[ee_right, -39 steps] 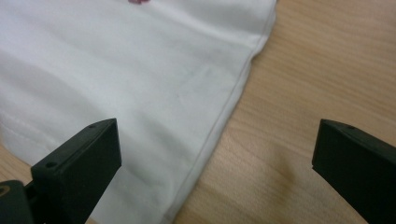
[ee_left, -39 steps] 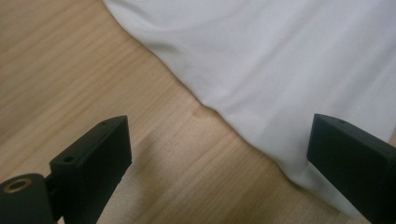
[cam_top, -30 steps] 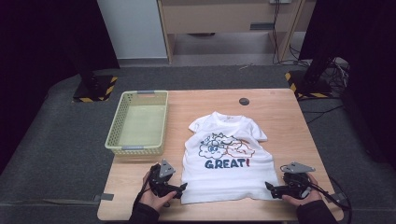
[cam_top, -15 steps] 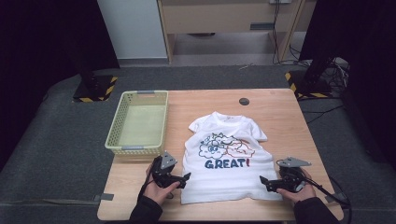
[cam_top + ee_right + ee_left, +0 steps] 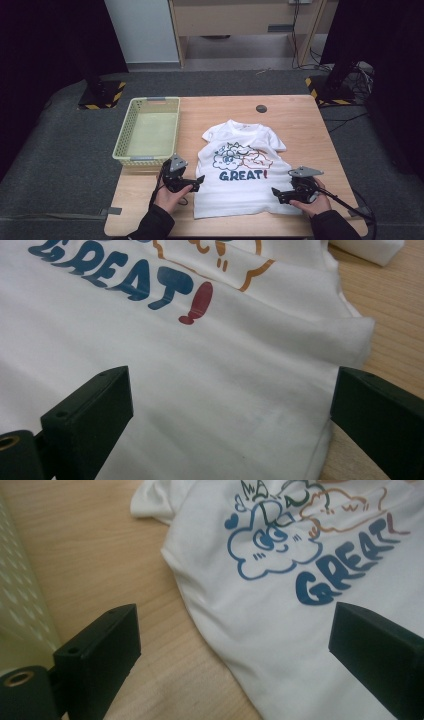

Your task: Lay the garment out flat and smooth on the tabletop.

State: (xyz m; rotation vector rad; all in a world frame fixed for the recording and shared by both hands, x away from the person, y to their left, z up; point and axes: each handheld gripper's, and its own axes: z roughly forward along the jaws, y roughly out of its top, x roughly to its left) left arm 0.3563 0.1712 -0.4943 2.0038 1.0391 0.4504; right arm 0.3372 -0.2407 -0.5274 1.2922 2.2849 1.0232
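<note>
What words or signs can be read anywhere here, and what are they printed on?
"GREAT!" on the front of the white T-shirt, blue letters with a red exclamation mark, under two cartoon cloud figures.
A small mark inside the shirt's collar is too small to read.
No other text can be read on the basket or the table.

Both grippers black, hand-held. Left gripper [image 5: 196, 181], lower left-centre of the high view: grey three-cornered plate on top, thin black cable looping down past the hand [image 5: 167, 196]. Right gripper [image 5: 276, 193], lower right: same grey plate, thicker black cable trailing off to the bottom-right corner past the hand [image 5: 311, 202]. Dark long sleeves [image 5: 152, 225] on both forearms at the bottom edge. In the gripper views the jaws are matte black rectangular blocks with small screw holes on the end faces; a brass-coloured threaded insert [image 5: 19, 678] sits at lower left in each.
</note>
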